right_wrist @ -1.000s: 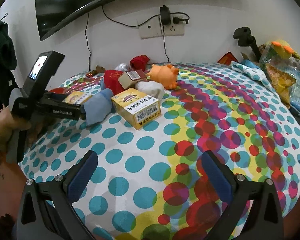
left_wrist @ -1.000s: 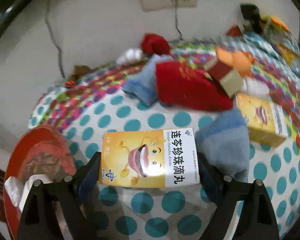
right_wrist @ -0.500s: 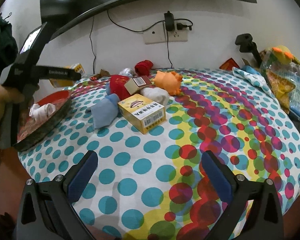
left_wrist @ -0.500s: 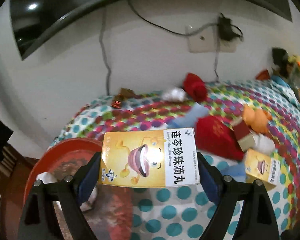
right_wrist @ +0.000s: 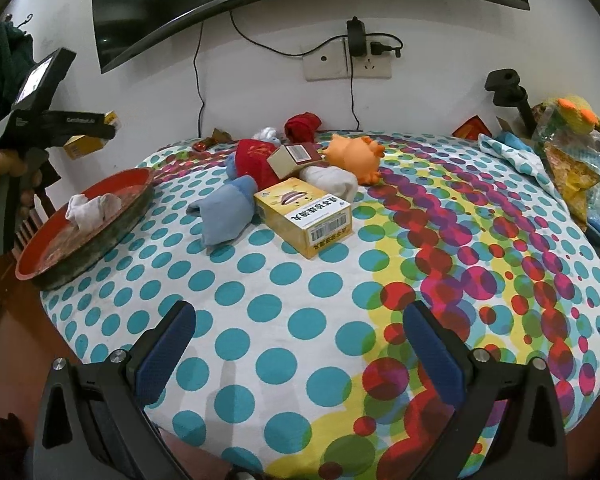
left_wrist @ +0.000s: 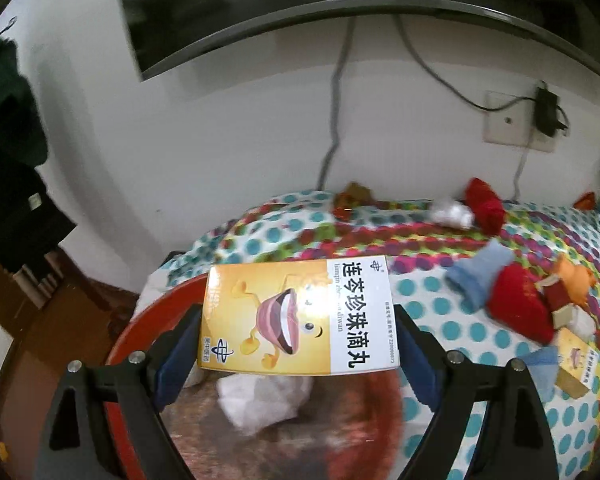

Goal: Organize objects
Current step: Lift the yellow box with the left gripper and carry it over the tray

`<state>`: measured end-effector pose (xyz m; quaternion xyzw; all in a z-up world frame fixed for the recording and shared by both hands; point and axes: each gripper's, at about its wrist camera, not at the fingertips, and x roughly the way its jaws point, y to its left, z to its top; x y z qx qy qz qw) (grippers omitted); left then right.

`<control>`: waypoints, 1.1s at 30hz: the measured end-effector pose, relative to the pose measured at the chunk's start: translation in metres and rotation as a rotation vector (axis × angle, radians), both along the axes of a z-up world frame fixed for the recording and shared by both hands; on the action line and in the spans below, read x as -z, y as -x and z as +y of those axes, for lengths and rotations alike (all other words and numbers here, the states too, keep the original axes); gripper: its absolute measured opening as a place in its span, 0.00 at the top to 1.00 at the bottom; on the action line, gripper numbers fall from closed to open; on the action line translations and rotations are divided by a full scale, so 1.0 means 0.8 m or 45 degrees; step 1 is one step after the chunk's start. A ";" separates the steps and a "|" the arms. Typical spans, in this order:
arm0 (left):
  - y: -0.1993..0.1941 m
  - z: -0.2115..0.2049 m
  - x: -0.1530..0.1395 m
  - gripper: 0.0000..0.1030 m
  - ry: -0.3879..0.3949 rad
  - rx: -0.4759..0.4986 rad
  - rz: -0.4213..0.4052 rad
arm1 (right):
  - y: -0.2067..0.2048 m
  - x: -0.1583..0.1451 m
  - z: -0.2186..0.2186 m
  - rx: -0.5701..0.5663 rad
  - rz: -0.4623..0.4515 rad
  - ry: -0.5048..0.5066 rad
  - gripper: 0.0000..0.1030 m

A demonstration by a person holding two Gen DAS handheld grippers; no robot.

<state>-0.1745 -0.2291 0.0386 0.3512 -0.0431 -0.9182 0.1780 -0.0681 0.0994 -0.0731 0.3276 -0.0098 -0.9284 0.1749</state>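
My left gripper [left_wrist: 295, 322] is shut on a yellow medicine box [left_wrist: 296, 316], its pads pressing the box's two short ends. The box hangs in the air over a red round tray [left_wrist: 140, 320] that holds white socks [left_wrist: 260, 400]. In the right wrist view the same box [right_wrist: 85, 145] sits in the left gripper [right_wrist: 96, 132] up at the far left, above the tray [right_wrist: 120, 224]. My right gripper [right_wrist: 298, 320] stands open over the dotted cloth with nothing between its fingers.
A second yellow box [right_wrist: 304, 212] lies mid-table beside a blue sock [right_wrist: 228, 212]. Behind them are a red cloth [right_wrist: 256, 158], a brown box [right_wrist: 294, 156], a white sock [right_wrist: 334, 180] and an orange toy [right_wrist: 354, 152]. Bags [right_wrist: 572, 168] crowd the right edge.
The left gripper has lifted the yellow box off the table and carried it left, up over the red tray. The right gripper has stayed put.
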 end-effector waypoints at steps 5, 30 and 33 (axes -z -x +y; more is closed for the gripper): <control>-0.016 -0.047 0.001 0.12 0.003 -0.093 -0.001 | -0.003 0.002 -0.005 -0.011 -0.001 -0.015 0.00; -0.117 -0.200 0.036 0.12 -0.124 -0.342 -0.064 | -0.011 0.012 -0.019 -0.036 -0.021 -0.045 0.00; -0.137 -0.212 0.037 0.12 -0.145 -0.327 -0.074 | -0.012 0.013 -0.021 -0.044 -0.023 -0.049 0.00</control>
